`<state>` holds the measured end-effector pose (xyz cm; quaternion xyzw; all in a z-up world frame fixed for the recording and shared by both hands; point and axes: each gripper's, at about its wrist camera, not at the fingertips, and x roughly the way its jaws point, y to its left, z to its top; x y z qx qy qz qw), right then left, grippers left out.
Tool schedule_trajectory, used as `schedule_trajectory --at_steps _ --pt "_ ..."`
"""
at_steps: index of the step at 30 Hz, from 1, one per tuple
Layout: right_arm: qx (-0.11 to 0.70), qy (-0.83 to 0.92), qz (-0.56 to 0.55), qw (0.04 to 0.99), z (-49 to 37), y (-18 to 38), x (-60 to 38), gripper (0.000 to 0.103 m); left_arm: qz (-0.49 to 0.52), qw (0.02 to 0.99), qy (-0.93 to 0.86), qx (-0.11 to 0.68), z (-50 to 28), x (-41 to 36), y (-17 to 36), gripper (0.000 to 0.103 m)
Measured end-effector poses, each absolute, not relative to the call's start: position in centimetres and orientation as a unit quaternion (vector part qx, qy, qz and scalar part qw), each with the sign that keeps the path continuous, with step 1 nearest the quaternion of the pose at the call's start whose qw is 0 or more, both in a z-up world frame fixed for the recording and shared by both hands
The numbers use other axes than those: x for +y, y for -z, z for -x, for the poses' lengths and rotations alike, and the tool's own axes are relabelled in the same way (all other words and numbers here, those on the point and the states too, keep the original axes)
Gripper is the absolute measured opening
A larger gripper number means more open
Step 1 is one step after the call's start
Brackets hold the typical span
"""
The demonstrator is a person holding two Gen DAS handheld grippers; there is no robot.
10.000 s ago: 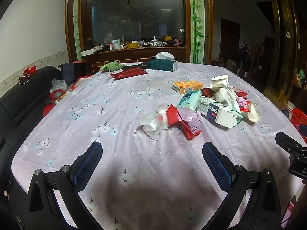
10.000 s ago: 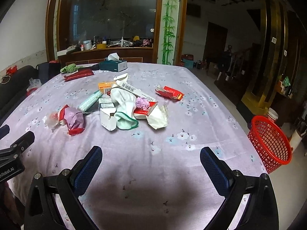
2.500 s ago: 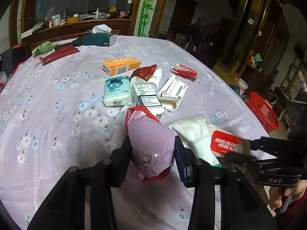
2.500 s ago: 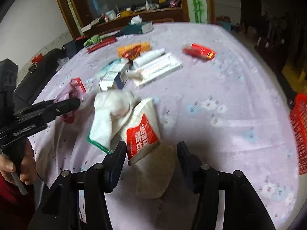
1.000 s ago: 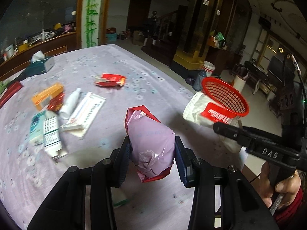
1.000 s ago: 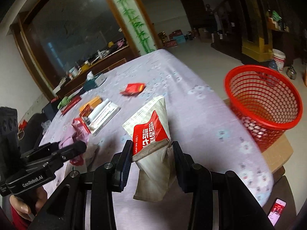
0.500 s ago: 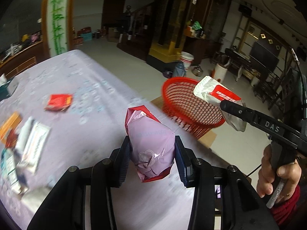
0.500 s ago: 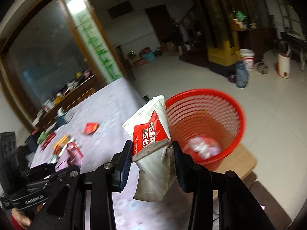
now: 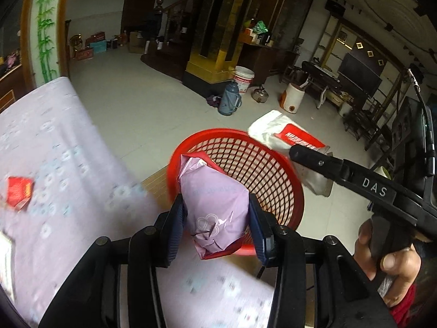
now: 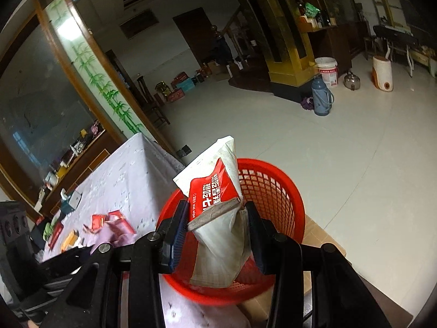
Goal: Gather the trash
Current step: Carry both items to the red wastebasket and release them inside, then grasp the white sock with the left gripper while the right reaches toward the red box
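Observation:
My left gripper [image 9: 215, 232] is shut on a pink plastic wrapper with red edges [image 9: 215, 202], held at the near rim of the red mesh basket [image 9: 254, 161]. My right gripper [image 10: 217, 235] is shut on a white pouch with a red label [image 10: 215, 199], held right over the same red mesh basket [image 10: 275, 196]. In the left wrist view the white pouch [image 9: 286, 139] hangs over the basket's far right rim, and a hand [image 9: 387, 254] holds the right gripper's handle.
The lilac flowered tablecloth [image 9: 54, 169] ends just beside the basket, with a red packet [image 9: 17, 194] on it. More red and orange packets [image 10: 109, 221] lie farther back on the table. A blue thermos [image 9: 229, 101], a white bucket [image 9: 244, 78] and a kettle stand on the tiled floor.
Both grippers have swung further off the table toward the basket. The basket now lies directly under the pouch and right ahead of the pink wrapper. Both stay held.

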<state>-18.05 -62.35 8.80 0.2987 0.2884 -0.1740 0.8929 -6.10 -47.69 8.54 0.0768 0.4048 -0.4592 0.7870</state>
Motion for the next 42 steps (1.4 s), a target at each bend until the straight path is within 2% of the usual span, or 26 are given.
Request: schedule_trajectory --at_steps 2,3,4,5,14,25,42 --pt "0.286 0.177 -0.304 0.891 17.5 -8.8 -63.2 0.05 -0.07 0.783 0.463 0.409 5.6 -48.7 -8.1 0.054" --pt "0.286 0.178 -0.306 0.891 17.2 -8.7 -63.3 0.057 -0.065 0.781 0.466 0.411 5.4 -49.0 -8.0 0.064" --pt "0.292 0.178 -0.31 0.887 16.8 -8.5 -63.7 0.062 -0.064 0.782 0.464 0.412 5.3 -49.1 -7.9 0.068" --pt "0.293 0.178 -0.316 0.885 16.6 -8.4 -64.0 0.068 -0.065 0.785 0.457 0.413 5.3 -49.0 -7.8 0.068" --pt "0.268 0.162 -0.297 0.902 18.6 -9.7 -60.4 0.068 -0.062 0.804 0.439 0.396 7.6 -42.7 -9.8 0.068" --pt "0.288 0.106 -0.247 0.919 19.2 -9.8 -50.3 0.068 -0.074 0.838 0.406 0.357 11.3 -32.3 -11.3 0.069" --pt "0.347 -0.03 -0.119 0.93 16.7 -7.8 -32.3 0.072 -0.026 0.908 0.26 0.329 12.6 -12.7 -10.7 0.07"
